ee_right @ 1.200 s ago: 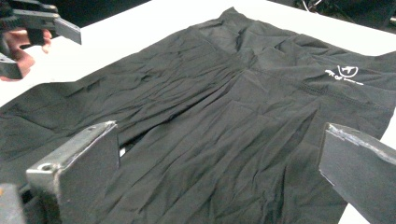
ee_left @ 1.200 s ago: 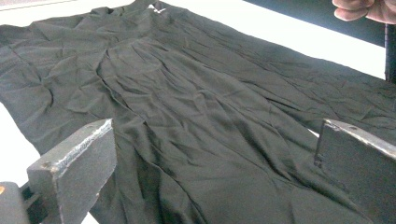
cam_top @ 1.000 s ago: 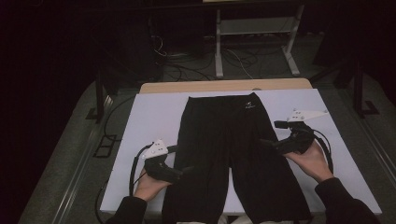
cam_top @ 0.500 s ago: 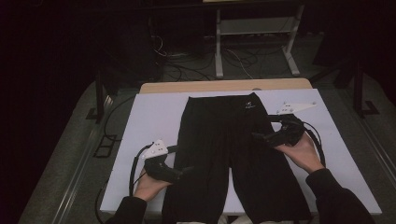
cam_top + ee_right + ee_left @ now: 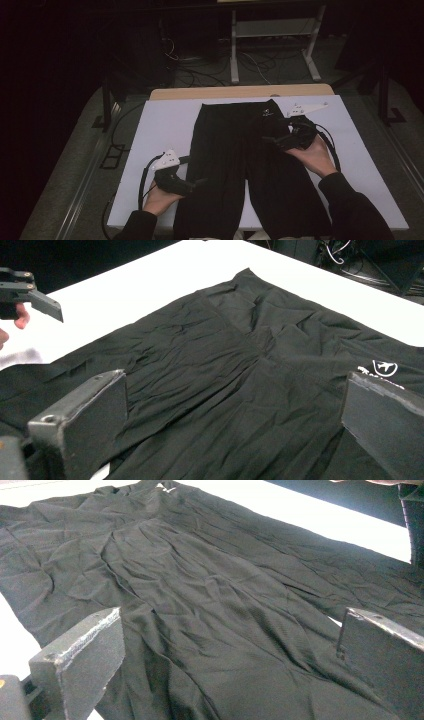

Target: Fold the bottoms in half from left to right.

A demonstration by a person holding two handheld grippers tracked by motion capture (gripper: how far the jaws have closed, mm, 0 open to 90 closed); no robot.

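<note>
High view: black shorts [image 5: 245,155] spread flat on a white table [image 5: 165,125], waistband at the far end with a small white logo [image 5: 266,113], both legs reaching to the near edge. Left gripper [image 5: 197,183] held low at the outer edge of the left leg, near the hem, in the left hand [image 5: 159,197]; jaw gap too small and dark to judge here. Right gripper [image 5: 272,140] held over the right hip of the shorts, in the right hand [image 5: 314,156], pointing inward across the cloth. Dark floor and cables beyond the table.

Left gripper view: jaws spread wide, nothing between them, wrinkled black cloth [image 5: 210,605] lying below and ahead, white table at the edges.

Right gripper view: jaws likewise wide apart and empty, above the creased shorts [image 5: 240,375]; white logo [image 5: 384,368] just beside the right-hand jaw; the other gripper [image 5: 30,292] far off at upper left over the white table [image 5: 150,285].
</note>
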